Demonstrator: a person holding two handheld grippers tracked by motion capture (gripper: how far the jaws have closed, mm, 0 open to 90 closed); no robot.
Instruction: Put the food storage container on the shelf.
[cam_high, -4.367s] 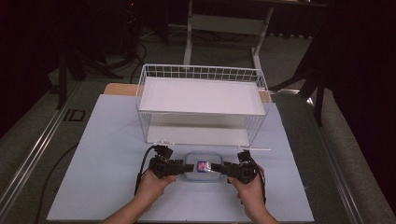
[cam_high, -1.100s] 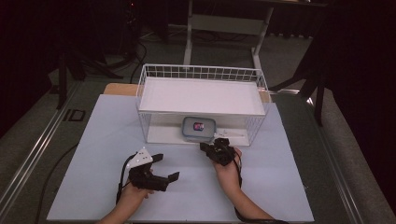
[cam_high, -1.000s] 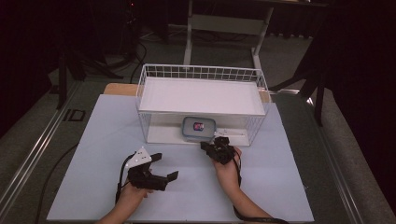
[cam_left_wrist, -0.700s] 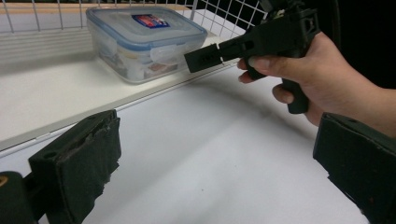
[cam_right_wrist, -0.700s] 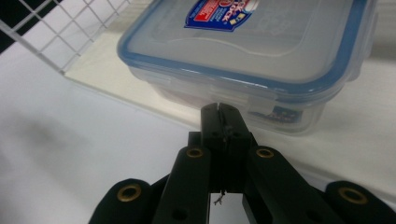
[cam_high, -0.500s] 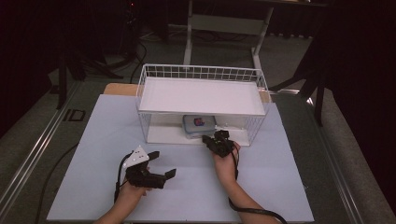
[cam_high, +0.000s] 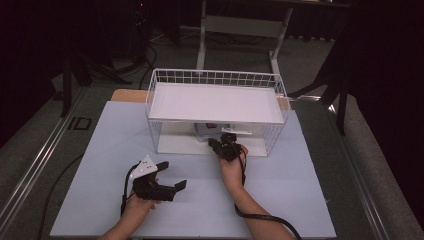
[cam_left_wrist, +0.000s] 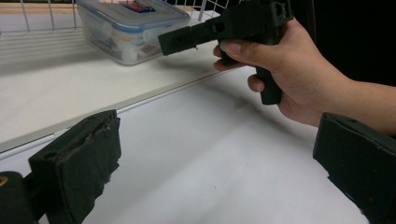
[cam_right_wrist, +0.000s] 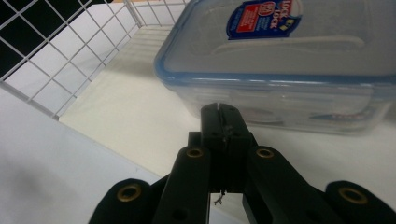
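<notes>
Plastic box sits on the lower shelf of the wire rack. Right gripper, fingers clenched together with nothing between them, tip at the box's front wall. Left gripper rests on the tabletop, fingers spread wide, gripping nothing.

A recording lab or studio — dark drapes all round, a pale blue-white table on grey carpet, black cables trailing across the floor, a grey metal stand behind, metal floor rails alongside.
</notes>
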